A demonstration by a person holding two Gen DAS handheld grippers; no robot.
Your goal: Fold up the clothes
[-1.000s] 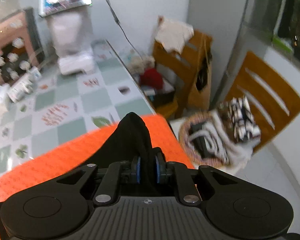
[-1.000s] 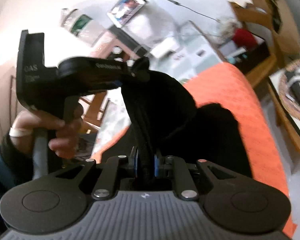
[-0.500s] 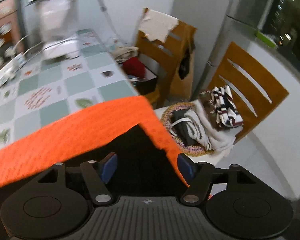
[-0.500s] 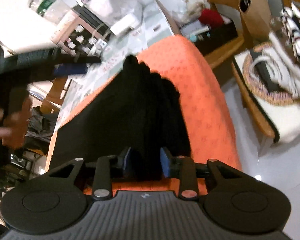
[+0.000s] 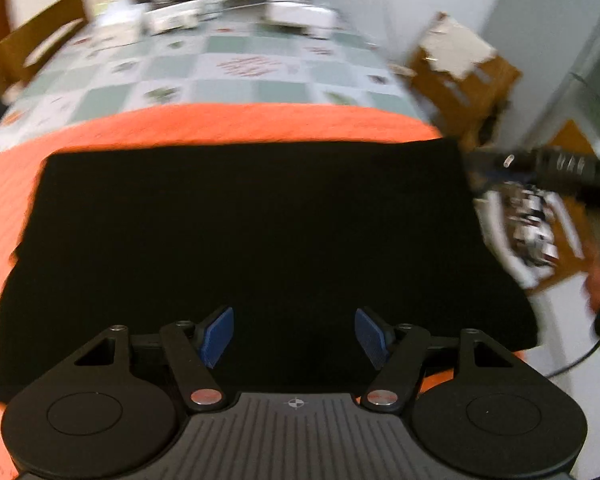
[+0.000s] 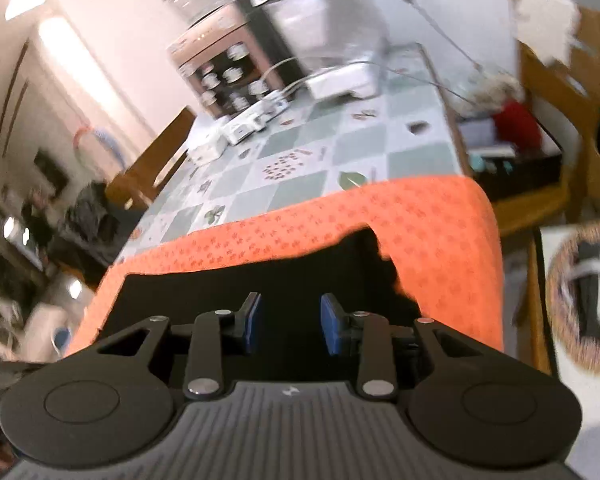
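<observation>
- Left gripper [image 5: 294, 337]: fingers released, nothing between them, poised above the black garment [image 5: 260, 248].
- Right gripper [image 6: 290, 326]: fingers parted, empty, over the garment's edge.
- Garment lies flat on the orange mat [image 5: 220, 124] on the bench [image 6: 340, 148], likely laid out for the next fold.
- Beyond: chair [image 5: 464, 76], basket [image 6: 588, 296] holding more laundry.

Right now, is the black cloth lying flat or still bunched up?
Lying flat. The black cloth spreads smoothly over the orange mat, with straight edges, and neither pair of tongs pinches it.
</observation>
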